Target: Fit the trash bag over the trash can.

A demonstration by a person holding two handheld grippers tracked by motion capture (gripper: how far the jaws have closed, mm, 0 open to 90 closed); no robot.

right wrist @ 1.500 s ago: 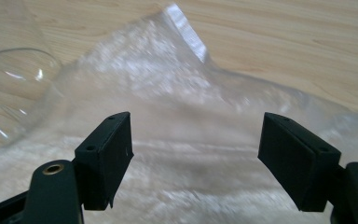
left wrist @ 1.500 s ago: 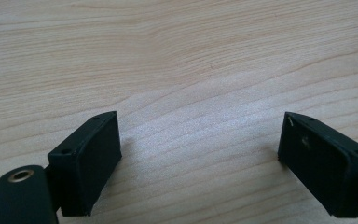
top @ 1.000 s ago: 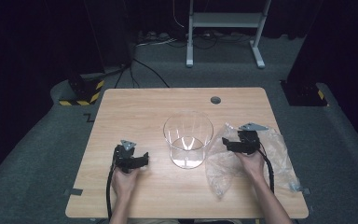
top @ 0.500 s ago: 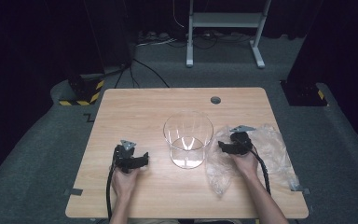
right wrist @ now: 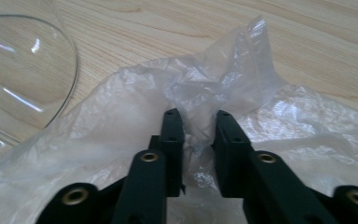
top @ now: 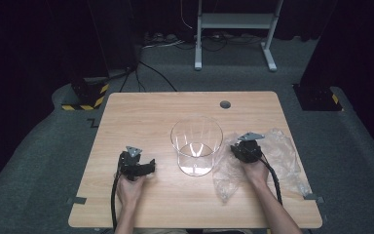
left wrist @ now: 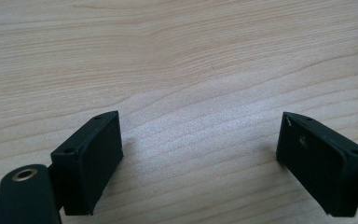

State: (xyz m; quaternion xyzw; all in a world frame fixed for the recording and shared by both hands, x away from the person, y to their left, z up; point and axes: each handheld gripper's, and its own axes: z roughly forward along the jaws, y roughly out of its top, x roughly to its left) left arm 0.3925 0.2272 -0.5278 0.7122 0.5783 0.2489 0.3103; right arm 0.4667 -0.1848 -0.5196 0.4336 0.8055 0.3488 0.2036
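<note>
Now the right gripper [right wrist: 194, 140], whose jaws have just been closing, pinches a raised fold of the clear plastic bag [right wrist: 242, 88] lying crumpled on the wooden table [top: 141, 112] just right of the glass bowl [top: 196, 145], while the left gripper [left wrist: 200, 158] rests wide open on bare wood.

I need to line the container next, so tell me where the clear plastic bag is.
In the high view the plastic bag lies crumpled on the table's right side, beside the glass container, with the right gripper pinching a fold of it.
</note>
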